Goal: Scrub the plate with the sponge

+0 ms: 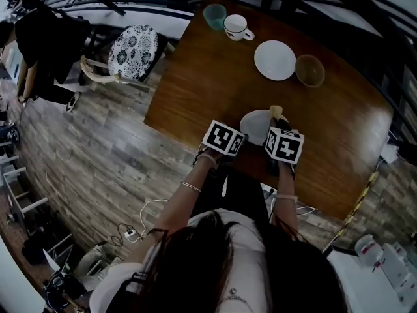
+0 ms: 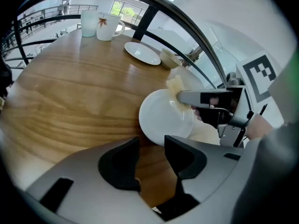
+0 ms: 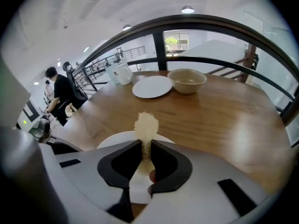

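The plate being scrubbed [image 2: 163,118] is white and lies flat on the near part of the wooden table [image 3: 219,115], directly ahead of both grippers.

The sponge [image 3: 146,125], one in number, is pale yellow. It is clamped in the right gripper [image 3: 145,148]. The jaws stand narrow with the sponge pinched between the pads, and its frayed end projects past the tips. In the left gripper view the sponge rests against the plate's far right rim.

The left gripper [image 2: 150,143] sits at the plate's near left edge. Its jaws are apart with only table wood between them. The plate's rim lies just beyond the tips.

Item count on the table:
- Plates: two. The second plate [image 3: 152,86], also white, lies at the far side, well apart from the first.
- Bowl: one. The tan bowl [image 3: 187,80] stands just beside the second plate.
- Mug: one. The white mug [image 2: 108,20] stands at the far corner.
- Cup: one. The pale green cup [image 2: 88,22] stands beside the mug, close to or touching it.

Contents of the mug and cup cannot be made out from these angles.
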A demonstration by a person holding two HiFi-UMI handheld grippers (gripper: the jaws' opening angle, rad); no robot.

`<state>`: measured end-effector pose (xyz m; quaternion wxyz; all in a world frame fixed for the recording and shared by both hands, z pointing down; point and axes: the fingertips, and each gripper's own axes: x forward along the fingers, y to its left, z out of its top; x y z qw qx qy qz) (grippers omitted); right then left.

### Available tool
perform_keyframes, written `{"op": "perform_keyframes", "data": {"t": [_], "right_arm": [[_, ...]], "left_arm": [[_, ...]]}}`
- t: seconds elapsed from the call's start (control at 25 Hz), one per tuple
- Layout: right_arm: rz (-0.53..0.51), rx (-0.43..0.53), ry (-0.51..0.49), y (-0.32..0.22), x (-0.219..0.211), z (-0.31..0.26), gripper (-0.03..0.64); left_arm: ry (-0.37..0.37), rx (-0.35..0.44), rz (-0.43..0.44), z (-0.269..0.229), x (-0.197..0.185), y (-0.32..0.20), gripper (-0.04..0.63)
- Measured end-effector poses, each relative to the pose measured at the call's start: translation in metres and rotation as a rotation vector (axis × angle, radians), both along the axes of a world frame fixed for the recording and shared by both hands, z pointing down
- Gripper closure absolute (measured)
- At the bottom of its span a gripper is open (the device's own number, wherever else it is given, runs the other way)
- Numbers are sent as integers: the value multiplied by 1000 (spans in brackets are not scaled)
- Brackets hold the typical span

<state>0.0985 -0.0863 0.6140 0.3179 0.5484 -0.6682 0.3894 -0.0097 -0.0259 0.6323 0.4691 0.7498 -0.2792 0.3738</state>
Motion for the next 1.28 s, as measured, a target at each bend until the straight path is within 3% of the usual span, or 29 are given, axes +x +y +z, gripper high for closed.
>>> {"op": "perform_keyframes", "data": {"t": [0.32,0.44,0.68,0.8,0.92,1.16,1.28], "right_arm": [[-298,-98,-177,22,-91,0,538],[-245,-86,-127,14,-69,3,538],[-1,-54,-20,4,23,-1,538],[41,-49,8,7,38,-2,538],[7,-51,-14,12,17,1,538],[-213,-60,-111,22,-73,3,538],[-251,-65,-156,26,-92,3,538]], "left_arm": [[0,-4,16,0,1,0,422],[-1,-4,14,0,-2,-1,422],[-7,2,10,-1,-2,1,422],[-11,2,12,0,-3,1,422],[-13,1,15,1,-3,1,422],[-14,0,32,0,0,1,420],[-13,5,33,0,1,2,420]]}}
